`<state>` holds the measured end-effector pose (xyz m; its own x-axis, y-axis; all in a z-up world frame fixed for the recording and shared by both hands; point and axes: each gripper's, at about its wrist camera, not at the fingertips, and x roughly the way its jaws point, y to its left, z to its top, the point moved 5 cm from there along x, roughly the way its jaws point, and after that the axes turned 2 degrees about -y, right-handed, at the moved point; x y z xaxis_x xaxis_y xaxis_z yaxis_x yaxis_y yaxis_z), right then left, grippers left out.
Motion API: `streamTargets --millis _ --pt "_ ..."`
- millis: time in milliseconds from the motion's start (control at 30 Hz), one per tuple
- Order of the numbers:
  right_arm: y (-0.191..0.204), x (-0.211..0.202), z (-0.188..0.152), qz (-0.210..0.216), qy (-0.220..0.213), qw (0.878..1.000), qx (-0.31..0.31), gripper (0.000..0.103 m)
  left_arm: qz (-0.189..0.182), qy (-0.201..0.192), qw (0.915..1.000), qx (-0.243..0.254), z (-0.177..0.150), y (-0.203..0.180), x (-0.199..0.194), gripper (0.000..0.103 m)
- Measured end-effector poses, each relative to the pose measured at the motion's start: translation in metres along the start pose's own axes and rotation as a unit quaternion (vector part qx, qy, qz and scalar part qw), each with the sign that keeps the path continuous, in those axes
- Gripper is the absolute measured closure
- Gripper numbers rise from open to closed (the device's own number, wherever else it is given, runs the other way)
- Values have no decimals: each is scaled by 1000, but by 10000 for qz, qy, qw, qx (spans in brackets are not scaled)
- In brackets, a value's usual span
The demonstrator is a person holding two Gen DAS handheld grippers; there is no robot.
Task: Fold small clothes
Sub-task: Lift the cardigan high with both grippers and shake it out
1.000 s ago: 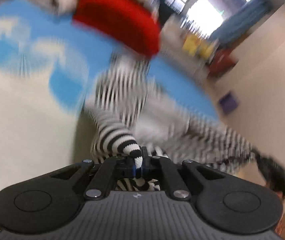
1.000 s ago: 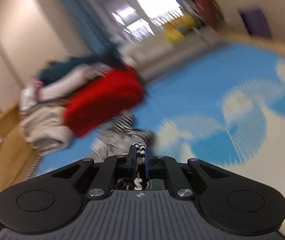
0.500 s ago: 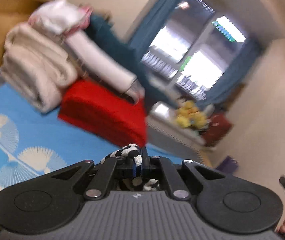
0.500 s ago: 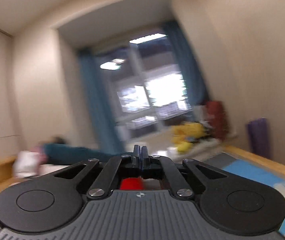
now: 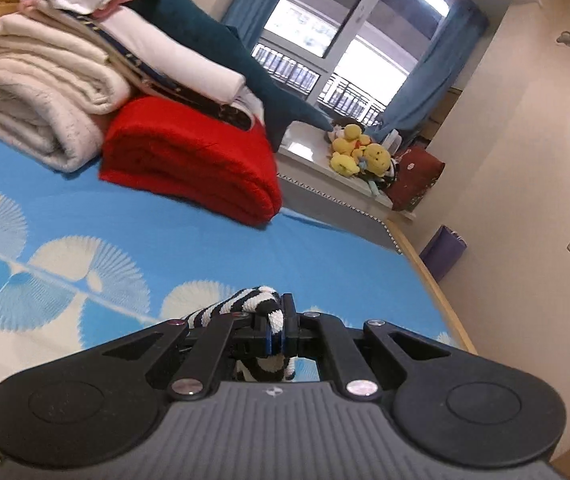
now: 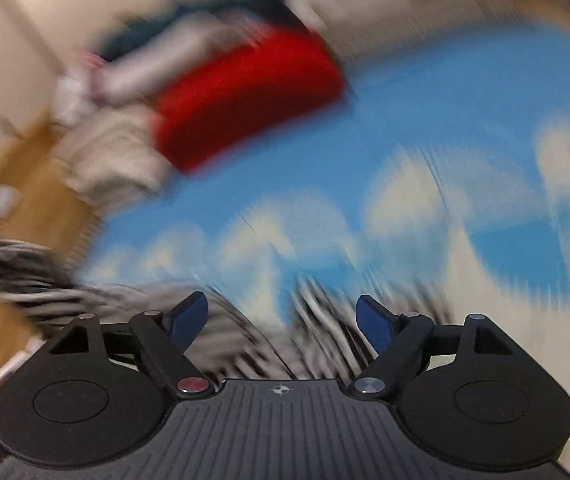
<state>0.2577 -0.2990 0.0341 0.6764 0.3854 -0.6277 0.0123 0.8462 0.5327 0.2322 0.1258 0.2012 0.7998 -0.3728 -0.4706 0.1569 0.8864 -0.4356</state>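
Looking down my left gripper (image 5: 281, 322) first: it's tilted downward toward the blue bedspread (image 5: 205, 248) and clamped tight on a bunched bit of the striped garment (image 5: 241, 306). The black-and-white fabric pokes up between the pads and flops over to the left side of the fingers, held above the bedspread. Past it, the red folded blanket (image 5: 189, 160) sits further up the bedspread, with a cream blanket stack (image 5: 41, 96) just left of it and touching it.

Right wrist view is super blurry, so not much detail. My right gripper (image 6: 281, 320) also angles down at the bedspread (image 6: 425, 120), jaws spreading apart, blue pads (image 6: 373, 324) well separated. The striped garment (image 6: 317, 340) lies smeared below and between them, pads not pressing it. The red blanket (image 6: 245, 96) is up beyond.
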Motion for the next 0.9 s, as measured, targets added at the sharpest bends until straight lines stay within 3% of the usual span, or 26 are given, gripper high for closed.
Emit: streamTargets --millis 67,100,167,233,367,433,567,600,633,667,733,900 --pt "-18 29 -16 140 387 9939 1027 26 62 -52 10000 -24 -11 5 -26 99" --pt "-18 37 -24 461 507 9874 1426 26 87 -89 9999 -57 -17 10 -39 99" --pt "2 42 -27 1023 470 9817 1538 25 99 -141 9997 -151 -30 21 -66 99" --pt "29 35 -27 1389 426 9815 1249 18 126 -80 9996 -228 -60 39 -93 99" --pt "57 29 -34 1244 553 9849 1065 17 370 341 9974 -513 -127 79 -121 99" --pt "65 33 -38 1125 525 9878 939 10 491 570 9940 -792 -155 100 -126 99" --pt "80 118 -50 394 757 9962 -151 6 733 740 9886 -1087 -182 131 -133 99" --pt "79 138 -54 258 1026 9938 -349 24 738 738 9885 -1098 -185 136 -136 99" --pt "79 148 -66 182 1267 9904 -526 80 759 716 9885 -1092 -186 140 -141 99" --pt "82 146 -77 145 1364 9879 -726 94 787 688 9885 -1095 -185 142 -143 99" --pt "91 118 -83 118 973 9896 -1049 94 797 609 9881 -1164 -180 149 -151 99" --pt "115 -38 -63 382 -567 9849 -1588 97 625 241 9913 -1135 -143 143 -167 99"
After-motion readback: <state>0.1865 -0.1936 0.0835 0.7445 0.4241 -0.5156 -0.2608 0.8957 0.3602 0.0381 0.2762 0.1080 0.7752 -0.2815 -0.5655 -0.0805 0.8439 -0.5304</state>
